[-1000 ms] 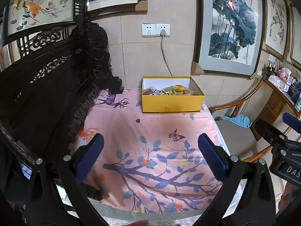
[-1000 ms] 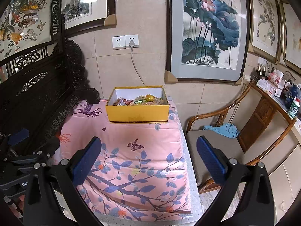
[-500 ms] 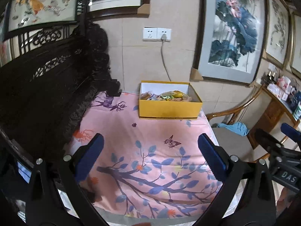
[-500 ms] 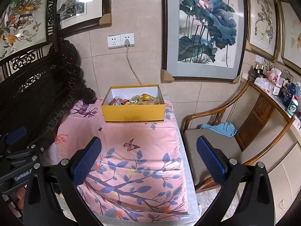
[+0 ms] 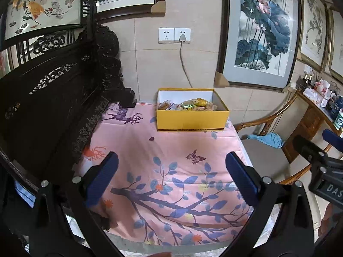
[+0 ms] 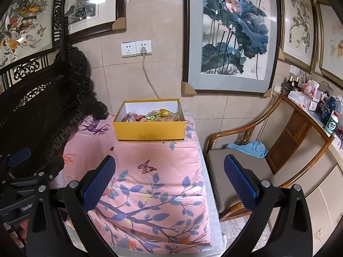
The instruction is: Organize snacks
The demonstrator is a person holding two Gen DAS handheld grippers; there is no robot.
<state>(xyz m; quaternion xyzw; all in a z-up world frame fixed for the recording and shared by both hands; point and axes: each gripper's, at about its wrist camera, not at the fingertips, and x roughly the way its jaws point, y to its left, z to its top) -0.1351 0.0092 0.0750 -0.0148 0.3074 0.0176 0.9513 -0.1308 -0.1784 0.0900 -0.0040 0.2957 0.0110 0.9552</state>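
Pink floral cloth [image 5: 171, 150] covers the table, framed paintings behind.
Snacks [image 5: 188, 105] sit in a yellow box [image 5: 190, 120] at its far edge; left gripper [image 5: 171, 180] and right gripper [image 6: 169, 180] both gape wide, empty.

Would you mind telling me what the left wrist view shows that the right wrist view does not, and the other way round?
Only the left wrist view shows the right gripper at its right edge, beside the wooden armchair.

Only the right wrist view shows the left gripper at its left edge, and the white and green bottle on the side counter.

Both show the yellow box of snacks at the far end of the pink floral quilt, the blue cloth on the armchair seat, the lotus painting, and each view's own gripper open and empty.
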